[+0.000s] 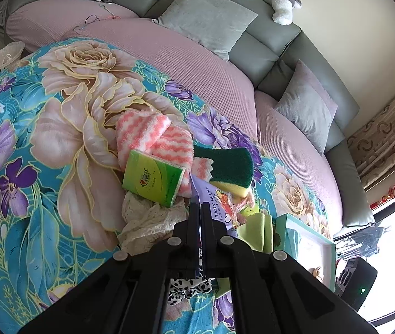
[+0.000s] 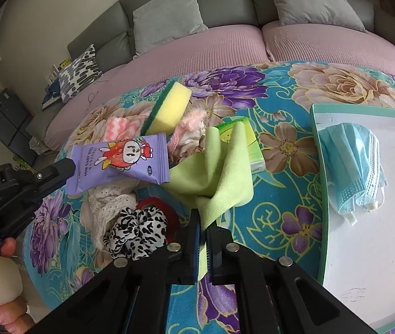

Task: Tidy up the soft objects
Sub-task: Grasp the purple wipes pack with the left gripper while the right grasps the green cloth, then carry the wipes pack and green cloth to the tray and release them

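Soft objects lie heaped on the floral cloth, and both grippers are busy: the left gripper pinches the purple wipes pack by its end, the right gripper is clamped on the green cloth. A blue mask rests in the white tray.

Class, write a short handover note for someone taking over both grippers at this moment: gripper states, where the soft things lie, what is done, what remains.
Left gripper: shut on a corner of the purple wipes pack, lifted over the pile.
Right gripper: shut on the green cloth.
Tray, at the right: holds only the blue mask.
Still in the pile on the floral cloth: sponge, pink striped cloth, two green tissue packs, lace cloth, spotted scrunchie.
Done: mask placed, it seems.
Left: probably put both held things in the tray, then clear the pile.
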`<state>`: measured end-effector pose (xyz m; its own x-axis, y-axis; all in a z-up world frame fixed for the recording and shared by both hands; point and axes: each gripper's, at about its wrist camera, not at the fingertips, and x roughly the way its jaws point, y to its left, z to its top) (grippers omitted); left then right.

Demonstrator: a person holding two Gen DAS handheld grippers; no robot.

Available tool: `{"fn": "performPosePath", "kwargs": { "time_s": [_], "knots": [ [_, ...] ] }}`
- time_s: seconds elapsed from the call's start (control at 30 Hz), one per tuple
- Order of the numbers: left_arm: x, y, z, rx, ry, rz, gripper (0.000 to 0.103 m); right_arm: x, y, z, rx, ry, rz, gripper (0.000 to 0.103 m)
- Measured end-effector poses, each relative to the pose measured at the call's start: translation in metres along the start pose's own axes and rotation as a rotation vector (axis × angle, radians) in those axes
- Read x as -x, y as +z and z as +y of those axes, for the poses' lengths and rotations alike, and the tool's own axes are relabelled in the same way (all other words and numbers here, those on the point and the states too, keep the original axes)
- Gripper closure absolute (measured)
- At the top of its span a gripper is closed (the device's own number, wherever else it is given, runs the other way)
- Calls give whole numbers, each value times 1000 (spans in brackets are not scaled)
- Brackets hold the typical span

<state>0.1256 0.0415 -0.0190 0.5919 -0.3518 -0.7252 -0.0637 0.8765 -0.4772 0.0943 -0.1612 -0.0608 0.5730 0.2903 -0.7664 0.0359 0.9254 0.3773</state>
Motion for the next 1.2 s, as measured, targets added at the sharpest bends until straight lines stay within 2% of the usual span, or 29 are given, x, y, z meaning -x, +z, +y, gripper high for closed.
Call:
{"fn": "performPosePath", "kwargs": {
  "time_s": [0.3, 0.6, 0.87, 1.1, 1.2],
  "knots": [
    [7, 2, -5, -26, -1, -34, 102, 16, 4, 0, -4, 14, -49, 101],
    [32, 7, -18, -66, -42, -128, 103, 51, 10, -1, -1, 21, -154, 101],
    [51, 9, -31, -105, -80, -199, 103, 69, 11, -8, -13, 6, -199, 101],
    [57, 6, -45, -141, -103, -224, 103, 88, 12, -21, -41, -15, -250, 101],
    [57, 2, -57, -159, -140, -223, 103, 103, 14, -32, -55, -46, -294, 101]
  ]
}}
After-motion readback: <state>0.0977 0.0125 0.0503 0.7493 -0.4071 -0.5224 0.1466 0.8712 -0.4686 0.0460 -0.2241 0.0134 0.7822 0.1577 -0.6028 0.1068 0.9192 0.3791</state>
